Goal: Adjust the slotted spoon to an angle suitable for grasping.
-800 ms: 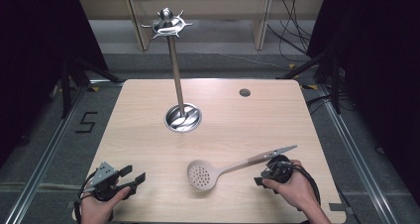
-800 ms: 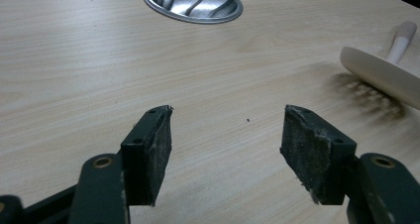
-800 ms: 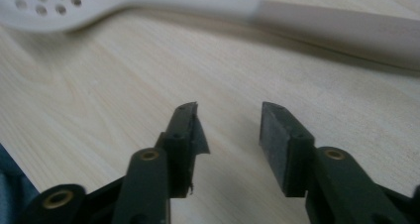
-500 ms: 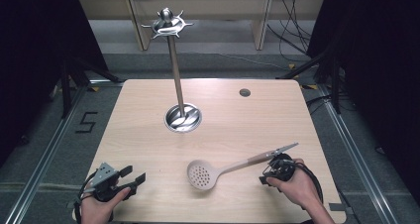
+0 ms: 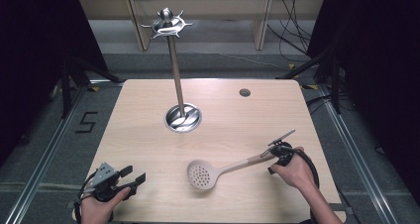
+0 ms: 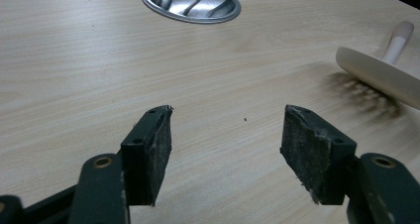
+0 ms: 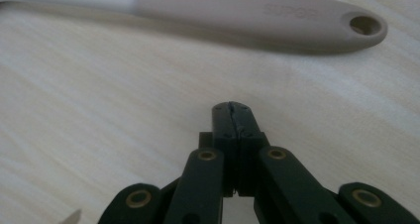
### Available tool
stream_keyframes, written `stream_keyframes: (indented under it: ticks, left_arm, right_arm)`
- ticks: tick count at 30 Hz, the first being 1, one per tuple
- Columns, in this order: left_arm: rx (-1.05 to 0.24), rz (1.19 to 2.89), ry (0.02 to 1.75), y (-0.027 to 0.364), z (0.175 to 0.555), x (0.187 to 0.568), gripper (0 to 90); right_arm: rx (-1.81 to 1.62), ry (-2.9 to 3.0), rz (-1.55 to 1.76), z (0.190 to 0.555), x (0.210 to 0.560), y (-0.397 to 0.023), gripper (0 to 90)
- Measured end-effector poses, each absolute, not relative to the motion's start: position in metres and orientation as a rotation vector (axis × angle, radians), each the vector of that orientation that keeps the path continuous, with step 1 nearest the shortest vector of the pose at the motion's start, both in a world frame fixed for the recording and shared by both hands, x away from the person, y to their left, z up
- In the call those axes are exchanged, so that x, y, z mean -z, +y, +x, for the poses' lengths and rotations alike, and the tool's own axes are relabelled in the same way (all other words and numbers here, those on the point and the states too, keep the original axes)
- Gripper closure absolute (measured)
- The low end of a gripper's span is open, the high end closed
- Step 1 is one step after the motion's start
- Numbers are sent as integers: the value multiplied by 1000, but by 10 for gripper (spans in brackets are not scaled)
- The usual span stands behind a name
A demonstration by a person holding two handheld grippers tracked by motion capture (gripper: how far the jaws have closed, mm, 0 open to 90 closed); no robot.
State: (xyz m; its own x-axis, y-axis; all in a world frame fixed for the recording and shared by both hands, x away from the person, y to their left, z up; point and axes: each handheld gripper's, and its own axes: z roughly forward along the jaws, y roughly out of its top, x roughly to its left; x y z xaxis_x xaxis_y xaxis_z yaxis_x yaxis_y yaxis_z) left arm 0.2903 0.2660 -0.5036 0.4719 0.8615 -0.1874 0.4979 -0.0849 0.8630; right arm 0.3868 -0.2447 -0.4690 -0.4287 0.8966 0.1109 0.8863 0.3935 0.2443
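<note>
1. Left gripper near front left corner of table, jaws apart, empty.
2. Right gripper pressed together on nothing, just beside spoon handle near right edge.
3. Spoon bowl cut off in left gripper view.

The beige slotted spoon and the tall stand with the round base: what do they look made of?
Beige slotted spoon: probably matte plastic or silicone; its perforated bowl and handle with a moulded hanging hole show a dull, even sheen.

Tall silver stand with round base: looks like polished metal, likely stainless steel; the dished base mirrors the pole, and the hooked top glints.

Both sit on a light wood-grain table, possibly laminate.
</note>
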Motion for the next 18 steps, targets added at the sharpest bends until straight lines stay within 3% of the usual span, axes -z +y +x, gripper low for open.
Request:
stream_keyframes:
  ticks: [18]
  left_arm:
    - [-455, 1733, 1172, 266, 290, 504, 354]
  right_arm:
    - [-348, 2604, 1663, 423, 477, -242, 900]
